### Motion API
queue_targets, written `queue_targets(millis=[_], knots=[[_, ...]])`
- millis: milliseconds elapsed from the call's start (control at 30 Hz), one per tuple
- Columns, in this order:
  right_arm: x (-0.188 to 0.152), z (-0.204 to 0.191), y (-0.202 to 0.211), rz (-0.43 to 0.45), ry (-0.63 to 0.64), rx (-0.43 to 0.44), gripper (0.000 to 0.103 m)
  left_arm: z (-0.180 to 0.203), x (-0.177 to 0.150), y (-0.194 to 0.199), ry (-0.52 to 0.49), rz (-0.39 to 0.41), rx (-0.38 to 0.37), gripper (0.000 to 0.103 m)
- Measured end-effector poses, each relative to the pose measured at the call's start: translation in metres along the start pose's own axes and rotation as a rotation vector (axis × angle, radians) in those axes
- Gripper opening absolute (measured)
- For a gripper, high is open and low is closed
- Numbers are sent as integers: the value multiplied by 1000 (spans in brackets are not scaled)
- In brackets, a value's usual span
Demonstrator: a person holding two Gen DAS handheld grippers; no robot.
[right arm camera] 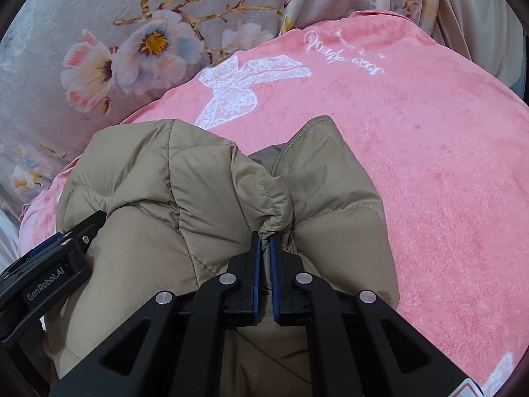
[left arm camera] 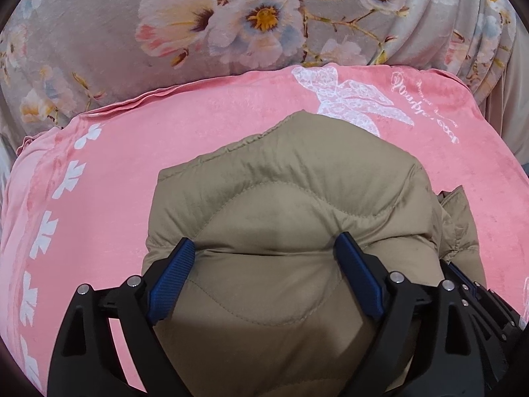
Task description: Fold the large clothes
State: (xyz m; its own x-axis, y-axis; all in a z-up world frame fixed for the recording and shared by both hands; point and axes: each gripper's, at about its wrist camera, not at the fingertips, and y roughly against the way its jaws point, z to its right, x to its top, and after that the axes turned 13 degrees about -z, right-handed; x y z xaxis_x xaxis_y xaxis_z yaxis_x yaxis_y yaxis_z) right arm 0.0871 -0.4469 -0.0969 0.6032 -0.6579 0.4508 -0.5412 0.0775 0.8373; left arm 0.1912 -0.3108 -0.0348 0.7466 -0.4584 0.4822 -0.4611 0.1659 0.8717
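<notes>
A tan quilted jacket (left arm camera: 284, 185) lies bunched on a pink blanket (left arm camera: 109, 178). My left gripper (left arm camera: 264, 243) stands wide open over the jacket's puffy middle. Its blue pads (left arm camera: 172, 281) sit to either side of a padded bulge, resting against the cloth without pinching it. In the right wrist view my right gripper (right arm camera: 264, 240) is shut on a gathered pinch of the jacket (right arm camera: 211, 192) near its right side. The left gripper's body (right arm camera: 62, 254) shows at the left edge there, against the jacket. Part of the right gripper (left arm camera: 469, 284) peeks in at the jacket's right edge.
The pink blanket (right arm camera: 429, 152) carries a white bow print (right arm camera: 238, 89) and script. Beyond it lies a grey floral bedspread (left arm camera: 139, 33) with folds at the far right (left arm camera: 479, 33). Bare pink blanket spreads to the left and right of the jacket.
</notes>
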Motion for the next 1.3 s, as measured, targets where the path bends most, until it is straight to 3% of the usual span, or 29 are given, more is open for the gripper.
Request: queue_targets(millis=[800, 900, 1033, 1100, 1133, 1200, 1267, 1300], knots=[[-2, 3, -3, 40, -7, 12, 5, 9, -4, -18, 18, 105, 53, 88], [-3, 2, -3, 38, -5, 10, 5, 9, -7, -16, 18, 102, 40, 88], [-1, 1, -2, 22, 17, 2, 5, -5, -8, -4, 7, 69, -39, 88], [1, 4, 4, -1, 16, -8, 8, -19, -15, 13, 23, 48, -40, 88], [1, 5, 10, -8, 8, -25, 15, -25, -18, 19, 31, 38, -48, 88], [-2, 9, 27, -15, -6, -24, 20, -46, -26, 36, 46, 15, -99, 88], [-8, 16, 44, -17, -23, -41, 39, -63, -32, 45, 64, -11, -110, 90], [-11, 19, 50, -17, -25, -40, 40, -70, -36, 48, 71, -20, -120, 90]])
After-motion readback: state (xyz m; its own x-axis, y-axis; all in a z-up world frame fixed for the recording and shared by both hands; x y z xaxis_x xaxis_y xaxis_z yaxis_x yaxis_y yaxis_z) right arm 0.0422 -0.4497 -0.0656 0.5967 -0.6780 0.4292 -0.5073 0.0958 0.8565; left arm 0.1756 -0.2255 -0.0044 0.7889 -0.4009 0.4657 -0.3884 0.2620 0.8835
